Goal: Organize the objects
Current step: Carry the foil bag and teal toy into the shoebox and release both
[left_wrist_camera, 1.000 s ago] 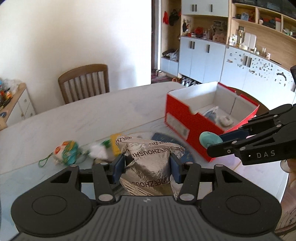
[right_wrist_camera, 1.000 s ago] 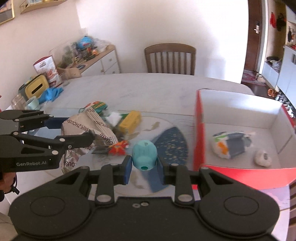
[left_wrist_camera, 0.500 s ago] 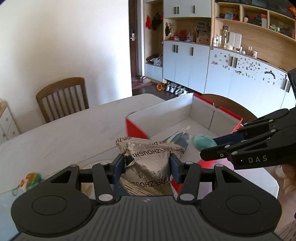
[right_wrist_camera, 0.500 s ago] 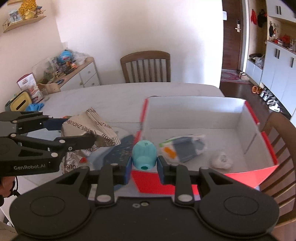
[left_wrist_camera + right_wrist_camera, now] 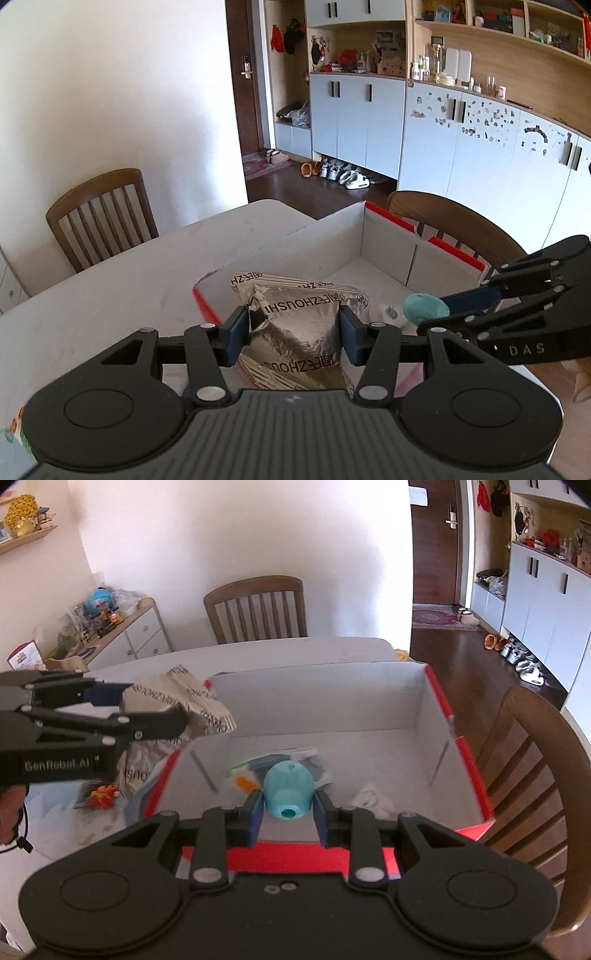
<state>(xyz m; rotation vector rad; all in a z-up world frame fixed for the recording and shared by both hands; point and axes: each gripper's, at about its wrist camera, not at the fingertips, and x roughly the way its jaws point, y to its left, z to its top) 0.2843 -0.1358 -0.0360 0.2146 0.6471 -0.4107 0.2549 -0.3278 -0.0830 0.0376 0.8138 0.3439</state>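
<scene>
Left gripper [image 5: 291,332]: clenched on the silver foil snack bag [image 5: 295,325], blue pads pressed into its two sides; held in the air above the near left corner of the red cardboard box [image 5: 458,746]
Right gripper [image 5: 288,814]: grasping the teal egg-shaped plastic toy [image 5: 289,790] across its middle, held over the near part of the red cardboard box's white floor
Already in the box: a flat printed packet [image 5: 284,760] near the centre of the floor and a small white crumpled item [image 5: 369,797] toward the box's right wall
Outside the box: a small orange-red item [image 5: 105,792] on the table [image 5: 110,280], just left of the box's left wall
Snack bag handling: looks light, soft and crinkly; the foil is likely slick and dents under the pads, so a hold across the puffed body as now seems safer than at a thin sealed edge; contents probably crush if squeezed hard
Teal toy handling: looks light, rigid and smooth; its rounded sides could slip out of flat pads, so the widest part is the place to grip
Hard to make out: the bag's lower end is cut off behind the gripper body; packet print is blurred; what the white item is cannot be told; the box's near wall is mostly hidden by the right gripper's body
</scene>
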